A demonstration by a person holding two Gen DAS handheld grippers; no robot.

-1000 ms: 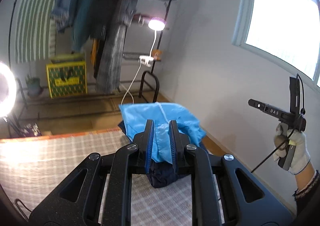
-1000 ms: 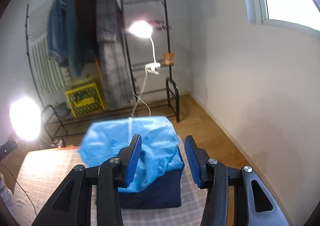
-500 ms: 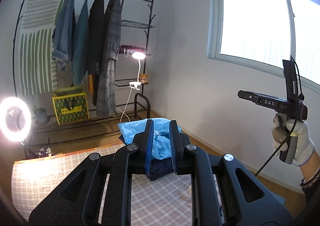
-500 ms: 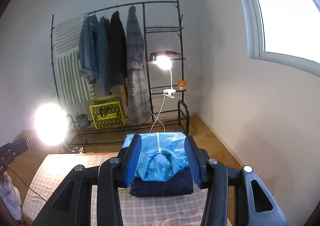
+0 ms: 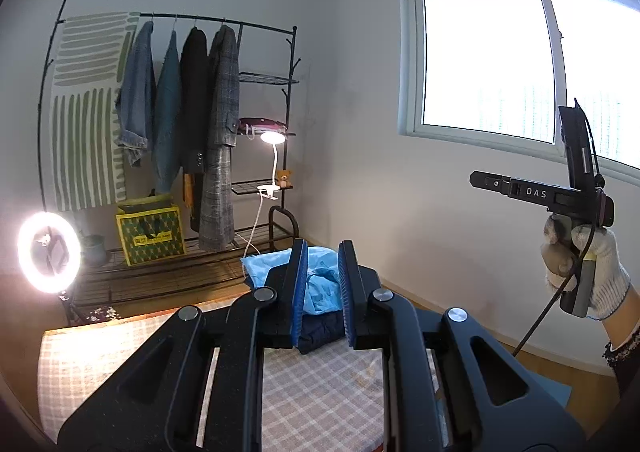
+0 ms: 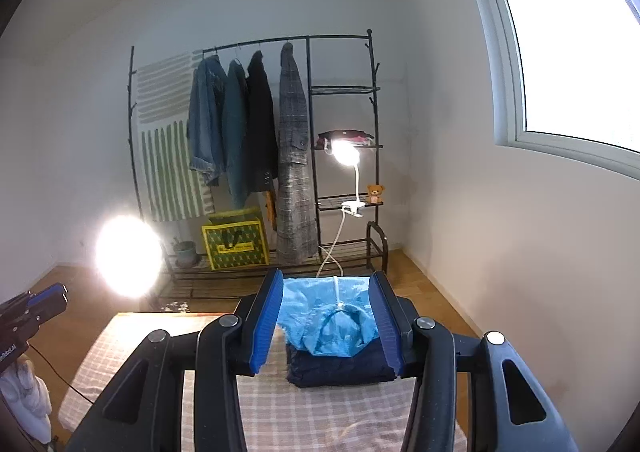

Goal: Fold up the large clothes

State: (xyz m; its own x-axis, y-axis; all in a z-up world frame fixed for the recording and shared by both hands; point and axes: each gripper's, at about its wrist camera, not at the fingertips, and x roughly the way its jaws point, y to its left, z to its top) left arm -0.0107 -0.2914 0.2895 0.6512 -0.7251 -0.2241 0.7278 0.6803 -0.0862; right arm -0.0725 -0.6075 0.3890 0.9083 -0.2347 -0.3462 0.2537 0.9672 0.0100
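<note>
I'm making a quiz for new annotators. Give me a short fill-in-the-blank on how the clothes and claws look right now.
1. The light blue jacket lies folded on top of a ____ blue garment.
2. Both folded pieces rest on a ____-patterned cloth.
3. The right claw is ____, holding nothing.
4. The left claw has a narrow gap between its pads and holds ____.

Missing words: dark; checked; open; nothing
</note>
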